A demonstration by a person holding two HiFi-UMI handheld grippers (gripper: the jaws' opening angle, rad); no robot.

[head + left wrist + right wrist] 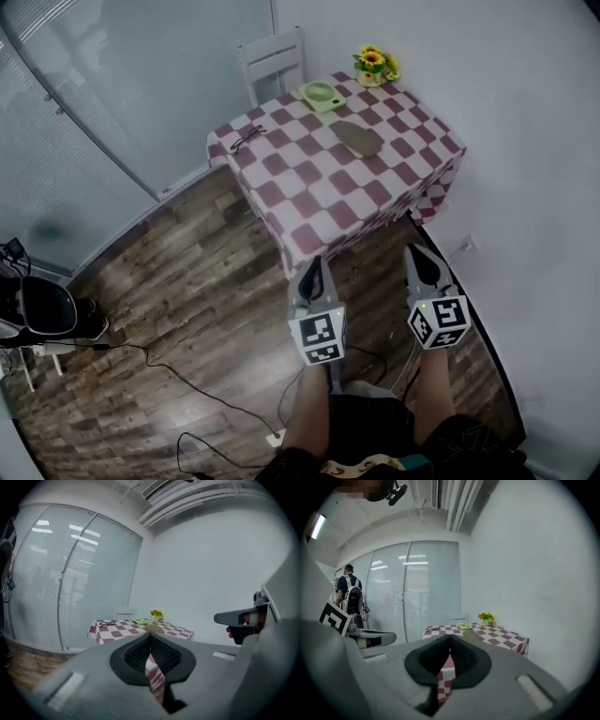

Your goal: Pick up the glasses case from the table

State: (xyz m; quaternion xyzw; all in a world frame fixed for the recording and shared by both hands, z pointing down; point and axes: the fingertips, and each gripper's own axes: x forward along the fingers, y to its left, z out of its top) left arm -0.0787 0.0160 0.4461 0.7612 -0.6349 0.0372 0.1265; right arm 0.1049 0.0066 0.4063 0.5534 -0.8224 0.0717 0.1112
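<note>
Jaws pressed together with nothing between them on both left gripper [314, 269] and right gripper [419, 255], both short of the near edge of the table [309, 192]. Glasses case [357, 139] lies well ahead, past mid-table, between the two lines of aim, neither gripper clearly nearer. Its long axis runs roughly crosswise to the approach, so the jaws likely need opening first.

A wood-plank floor [187, 281] is crossed by dark cables [164, 367]. A surface [309, 202] draped in red-and-white checks is set against a white wall [534, 141]. Behind it, a white chair [274, 58] is placed beside what appear to be blinded glass panels [131, 94].
</note>
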